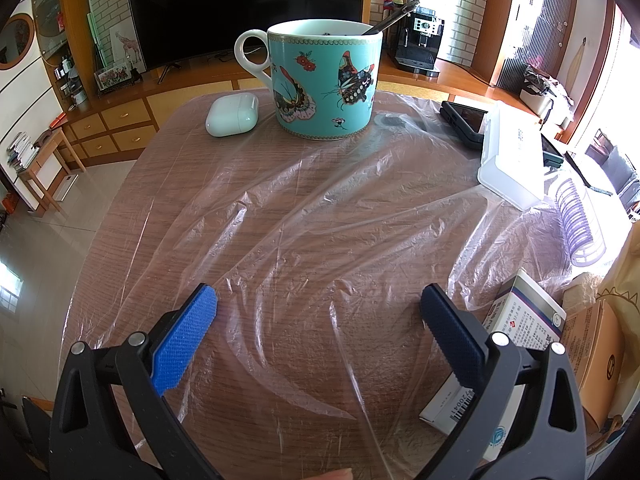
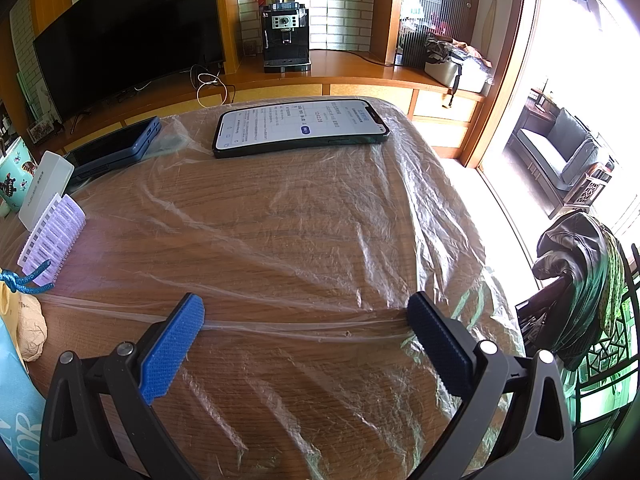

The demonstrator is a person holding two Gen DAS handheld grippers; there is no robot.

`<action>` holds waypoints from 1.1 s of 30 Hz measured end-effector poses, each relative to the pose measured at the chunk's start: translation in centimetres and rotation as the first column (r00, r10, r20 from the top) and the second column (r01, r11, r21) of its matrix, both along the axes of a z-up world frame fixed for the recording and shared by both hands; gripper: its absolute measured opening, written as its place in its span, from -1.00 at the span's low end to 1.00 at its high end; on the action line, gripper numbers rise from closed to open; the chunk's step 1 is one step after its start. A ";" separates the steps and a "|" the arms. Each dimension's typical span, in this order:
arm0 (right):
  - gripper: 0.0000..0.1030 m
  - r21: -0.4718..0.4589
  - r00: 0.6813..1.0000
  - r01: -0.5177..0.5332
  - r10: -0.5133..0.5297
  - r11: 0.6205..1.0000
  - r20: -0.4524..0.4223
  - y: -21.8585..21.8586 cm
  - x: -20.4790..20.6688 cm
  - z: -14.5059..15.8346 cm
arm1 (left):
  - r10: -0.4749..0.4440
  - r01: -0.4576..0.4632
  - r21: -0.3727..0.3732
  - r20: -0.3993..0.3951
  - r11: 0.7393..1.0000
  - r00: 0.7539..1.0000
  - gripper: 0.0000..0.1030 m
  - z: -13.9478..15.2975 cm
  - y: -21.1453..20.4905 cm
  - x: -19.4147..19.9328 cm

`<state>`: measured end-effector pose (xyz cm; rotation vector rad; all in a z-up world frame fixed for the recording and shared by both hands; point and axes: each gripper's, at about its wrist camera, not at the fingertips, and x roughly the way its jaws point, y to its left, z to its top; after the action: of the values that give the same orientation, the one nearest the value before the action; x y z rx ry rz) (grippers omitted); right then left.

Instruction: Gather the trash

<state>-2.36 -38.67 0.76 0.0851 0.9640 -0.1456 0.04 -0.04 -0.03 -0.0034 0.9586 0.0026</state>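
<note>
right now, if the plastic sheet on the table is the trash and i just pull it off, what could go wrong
1. The butterfly mug with a spoon in it stands on the plastic sheet; pulling may tip it.
2. The lit phone lies on the sheet near the table's far edge and could be dragged off.
3. The earbuds case and white box also seem to rest on the sheet and may slide. Both grippers, left and right, are open.

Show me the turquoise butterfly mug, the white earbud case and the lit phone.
Turquoise butterfly mug (image 1: 326,84): left wrist view, front wall.
White earbud case (image 1: 232,114): left wrist view, lid top.
Lit black-edged phone (image 2: 300,126): right wrist view, screen middle.
</note>
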 end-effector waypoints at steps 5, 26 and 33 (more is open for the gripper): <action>0.93 0.000 1.000 0.000 0.000 1.000 0.000 0.0 0.0 0.0 | 0.000 0.000 0.000 0.000 1.000 1.000 0.97 0.0 0.0 0.0; 0.93 0.000 1.000 0.000 0.000 1.000 0.000 0.0 0.0 0.1 | 0.001 -0.001 0.000 0.000 1.000 1.000 0.97 -0.1 -0.2 0.2; 0.92 -0.044 0.997 -0.030 0.032 0.999 0.068 -0.7 -2.5 2.5 | -0.043 0.043 -0.003 -0.005 0.999 0.999 0.97 -0.1 -0.1 0.4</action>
<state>-4.83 -39.37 3.26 0.0356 0.8928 -0.1338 0.46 -0.12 -0.09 0.0141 0.9638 -0.0382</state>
